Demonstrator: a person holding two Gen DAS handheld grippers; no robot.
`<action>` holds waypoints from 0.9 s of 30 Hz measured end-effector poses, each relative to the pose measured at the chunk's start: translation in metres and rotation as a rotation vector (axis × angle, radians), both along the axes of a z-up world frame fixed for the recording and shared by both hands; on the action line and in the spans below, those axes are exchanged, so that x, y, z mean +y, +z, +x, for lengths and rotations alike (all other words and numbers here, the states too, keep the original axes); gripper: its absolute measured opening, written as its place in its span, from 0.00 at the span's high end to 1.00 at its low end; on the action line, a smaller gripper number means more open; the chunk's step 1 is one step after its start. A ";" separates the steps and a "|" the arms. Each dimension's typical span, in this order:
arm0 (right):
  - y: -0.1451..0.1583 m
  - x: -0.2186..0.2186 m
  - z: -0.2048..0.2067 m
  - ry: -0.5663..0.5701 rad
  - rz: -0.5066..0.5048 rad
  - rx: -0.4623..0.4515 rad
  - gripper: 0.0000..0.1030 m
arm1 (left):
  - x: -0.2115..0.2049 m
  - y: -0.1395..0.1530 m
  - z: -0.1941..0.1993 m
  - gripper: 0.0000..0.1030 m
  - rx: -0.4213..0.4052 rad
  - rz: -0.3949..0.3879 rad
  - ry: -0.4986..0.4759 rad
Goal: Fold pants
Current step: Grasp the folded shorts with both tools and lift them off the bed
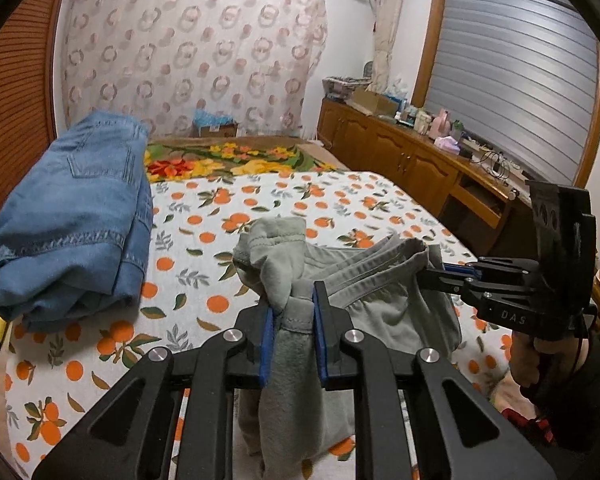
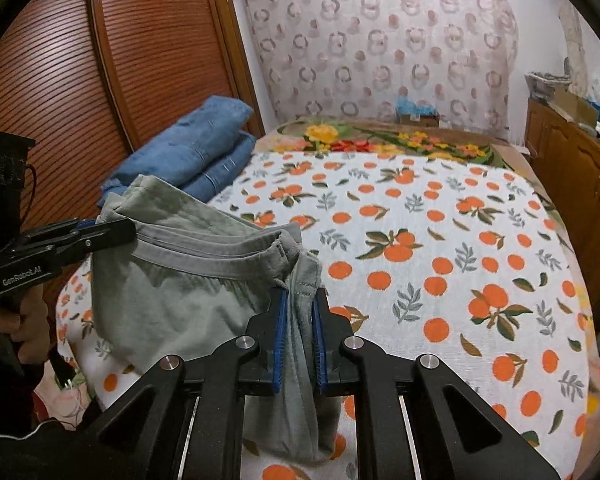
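Note:
Grey-green pants [image 1: 380, 304] hang by their waistband between my two grippers, above the near end of the bed; they also show in the right wrist view [image 2: 180, 300]. My left gripper [image 1: 294, 304] is shut on one end of the waistband; it also shows in the right wrist view [image 2: 112, 228]. My right gripper [image 2: 300, 312] is shut on the other end and shows in the left wrist view [image 1: 440, 270]. The legs drop below both views and are hidden.
A bedsheet with an orange print [image 2: 440, 240] covers the bed. Folded blue jeans [image 1: 72, 216] lie at its left edge, also in the right wrist view [image 2: 196, 156]. A louvred wooden wardrobe [image 2: 100, 60] stands at the left, a wooden cabinet [image 1: 400, 156] at the right.

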State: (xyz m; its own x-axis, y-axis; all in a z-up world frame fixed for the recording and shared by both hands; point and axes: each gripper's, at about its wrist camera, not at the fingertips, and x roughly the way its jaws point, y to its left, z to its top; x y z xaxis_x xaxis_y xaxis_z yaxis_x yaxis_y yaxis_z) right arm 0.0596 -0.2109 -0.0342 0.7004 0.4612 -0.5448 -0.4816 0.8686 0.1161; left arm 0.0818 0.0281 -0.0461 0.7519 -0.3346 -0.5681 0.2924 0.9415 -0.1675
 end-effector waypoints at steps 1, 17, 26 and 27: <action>0.002 -0.001 -0.003 -0.001 0.003 -0.009 0.88 | -0.001 0.002 -0.001 0.83 -0.006 0.000 -0.002; 0.026 -0.025 -0.041 -0.015 0.032 -0.096 0.88 | -0.016 0.030 -0.017 0.83 -0.089 0.002 -0.037; 0.041 -0.021 -0.036 0.008 0.021 -0.128 0.88 | -0.007 0.043 -0.013 0.83 -0.116 0.006 -0.015; 0.043 -0.018 -0.033 0.014 0.019 -0.131 0.88 | -0.006 0.043 -0.012 0.83 -0.117 0.005 -0.011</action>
